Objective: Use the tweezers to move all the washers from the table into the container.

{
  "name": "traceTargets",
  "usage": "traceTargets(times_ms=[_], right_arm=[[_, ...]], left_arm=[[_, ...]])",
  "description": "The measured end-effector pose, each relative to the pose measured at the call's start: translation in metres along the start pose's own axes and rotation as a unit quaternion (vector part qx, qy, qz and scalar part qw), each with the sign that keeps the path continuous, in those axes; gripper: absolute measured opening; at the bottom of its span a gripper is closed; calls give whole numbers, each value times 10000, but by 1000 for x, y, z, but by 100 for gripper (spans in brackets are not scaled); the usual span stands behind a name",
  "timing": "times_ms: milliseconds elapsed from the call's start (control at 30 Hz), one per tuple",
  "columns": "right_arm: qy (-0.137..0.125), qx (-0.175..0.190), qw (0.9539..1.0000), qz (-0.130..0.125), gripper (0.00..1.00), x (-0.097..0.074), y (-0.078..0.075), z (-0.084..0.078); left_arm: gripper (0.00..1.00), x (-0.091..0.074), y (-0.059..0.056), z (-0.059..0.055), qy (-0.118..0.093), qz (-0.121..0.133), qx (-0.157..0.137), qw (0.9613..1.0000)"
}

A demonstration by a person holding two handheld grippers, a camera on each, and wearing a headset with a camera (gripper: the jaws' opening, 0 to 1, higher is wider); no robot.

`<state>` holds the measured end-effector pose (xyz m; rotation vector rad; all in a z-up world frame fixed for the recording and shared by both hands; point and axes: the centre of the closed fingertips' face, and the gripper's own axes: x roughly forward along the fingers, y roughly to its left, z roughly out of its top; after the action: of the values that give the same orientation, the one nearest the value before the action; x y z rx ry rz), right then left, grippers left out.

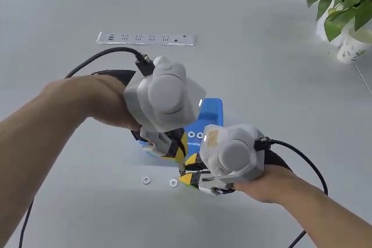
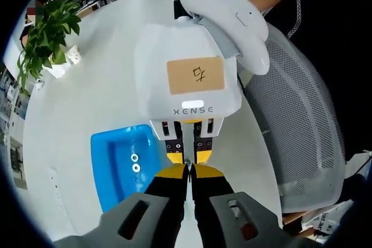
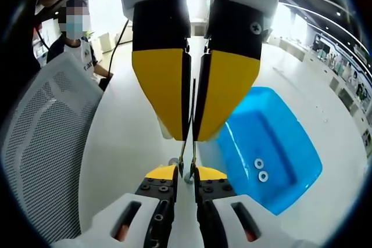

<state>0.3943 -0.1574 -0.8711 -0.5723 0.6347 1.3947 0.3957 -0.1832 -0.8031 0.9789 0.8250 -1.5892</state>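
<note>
A blue container (image 1: pixel 212 111) (image 2: pixel 116 184) (image 3: pixel 279 137) sits on the white table with two washers (image 1: pixel 196 136) (image 2: pixel 135 162) (image 3: pixel 261 169) inside. Two more washers (image 1: pixel 146 180) (image 1: pixel 173 183) lie on the table in front of it. My left gripper (image 1: pixel 174 150) (image 2: pixel 190 169) (image 3: pixel 192 137) and right gripper (image 1: pixel 189 173) (image 2: pixel 190 154) (image 3: pixel 186 172) meet tip to tip just left of the container. Thin metal tweezers (image 3: pixel 192 108) run between both pairs of yellow jaws, and both grippers look shut on them.
A white power strip (image 1: pixel 146 39) lies at the far side of the table. A potted plant (image 1: pixel 343 10) stands at the far right corner. Black cables trail from both grippers. A mesh chair (image 2: pixel 308 120) (image 3: pixel 40 143) stands beside the table.
</note>
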Motion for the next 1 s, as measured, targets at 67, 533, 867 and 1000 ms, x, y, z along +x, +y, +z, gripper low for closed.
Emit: traceTargets(times_ms=[67, 533, 867, 1000], right_arm=[[-7, 13, 10000, -5, 13, 0, 0, 0], [-17, 26, 10000, -26, 12, -1, 0, -2], [-34, 59, 10000, -39, 10, 0, -1, -2], [-32, 62, 10000, -44, 9, 0, -1, -2]], left_arm=[[6, 1, 0, 0, -4, -5, -5, 10000], [6, 2, -1, 5, -113, -63, -16, 9999], [6, 2, -1, 4, -130, -78, -53, 9999], [6, 2, -1, 2, -128, -74, -72, 9999]])
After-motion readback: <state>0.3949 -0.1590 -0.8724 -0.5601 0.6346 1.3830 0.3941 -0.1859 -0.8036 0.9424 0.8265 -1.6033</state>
